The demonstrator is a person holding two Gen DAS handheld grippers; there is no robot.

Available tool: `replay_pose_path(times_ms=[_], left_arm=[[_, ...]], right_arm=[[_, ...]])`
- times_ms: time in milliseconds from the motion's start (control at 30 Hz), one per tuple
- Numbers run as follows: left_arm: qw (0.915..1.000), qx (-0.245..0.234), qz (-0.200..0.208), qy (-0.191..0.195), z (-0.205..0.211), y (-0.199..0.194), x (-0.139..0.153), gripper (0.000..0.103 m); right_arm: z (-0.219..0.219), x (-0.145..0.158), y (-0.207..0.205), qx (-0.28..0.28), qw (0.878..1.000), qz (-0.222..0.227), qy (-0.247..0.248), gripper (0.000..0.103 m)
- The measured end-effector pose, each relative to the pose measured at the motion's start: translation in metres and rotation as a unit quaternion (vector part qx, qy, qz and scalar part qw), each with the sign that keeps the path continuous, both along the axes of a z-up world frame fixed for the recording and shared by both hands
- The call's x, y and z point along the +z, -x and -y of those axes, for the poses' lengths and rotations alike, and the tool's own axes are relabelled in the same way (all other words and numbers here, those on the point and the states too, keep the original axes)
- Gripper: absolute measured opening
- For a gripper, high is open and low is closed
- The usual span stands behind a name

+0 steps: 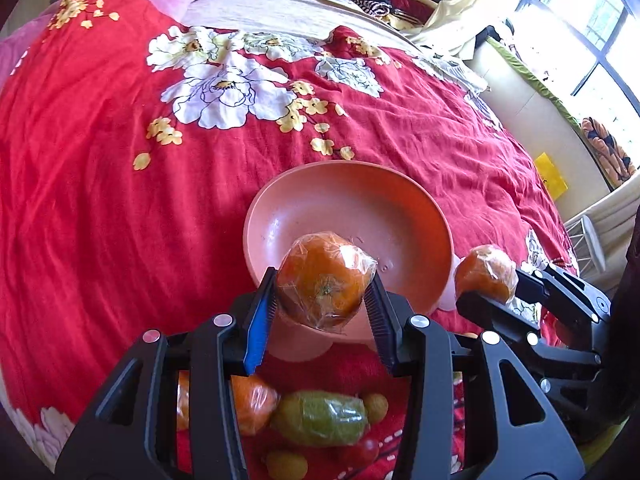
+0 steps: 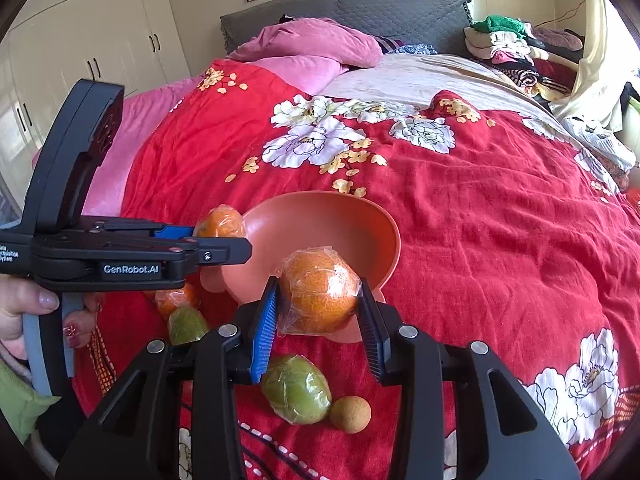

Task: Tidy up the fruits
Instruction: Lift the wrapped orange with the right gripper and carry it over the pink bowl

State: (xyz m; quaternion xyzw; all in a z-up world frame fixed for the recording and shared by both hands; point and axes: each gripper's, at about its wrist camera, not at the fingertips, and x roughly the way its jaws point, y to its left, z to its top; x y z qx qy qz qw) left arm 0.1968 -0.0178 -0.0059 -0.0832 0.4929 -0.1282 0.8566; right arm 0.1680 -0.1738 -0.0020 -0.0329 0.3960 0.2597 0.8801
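Plastic-wrapped orange (image 1: 326,280) between left fingers (image 1: 260,320), stem end camera-ward

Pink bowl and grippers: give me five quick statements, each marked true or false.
1. The left gripper is shut on a plastic-wrapped orange. True.
2. The right gripper is open and holds nothing. False: it is shut on a second wrapped orange.
3. The pink bowl already holds two oranges. False: its inside shows bare; both oranges are in the grippers.
4. A wrapped green fruit lies on the red bedspread near the bowl's foot. True.
5. The bowl stands on a wooden table. False: it stands on the red flowered bedspread.
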Motion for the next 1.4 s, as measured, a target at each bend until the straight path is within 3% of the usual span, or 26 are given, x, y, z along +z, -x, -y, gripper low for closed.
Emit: replay_pose_path(times_ms=[533,1233,1400], left_arm=[[0.9993,-0.011,-0.029,0.022,0.005,-0.035,-0.015,0.035],[0.9986,-0.017,-0.044,0.025,0.009,-0.046,-0.023,0.035],[0.9985,-0.017,-0.047,0.022,0.010,-0.046,-0.024,0.035]], right_arm=[[-0.019,-0.020,-0.021,0.025,0.999,-0.009,0.029,0.036],[-0.033,-0.036,-0.024,0.043,0.998,-0.027,0.043,0.038],[-0.031,-0.033,-0.021,0.043,0.998,-0.024,0.035,0.045]])
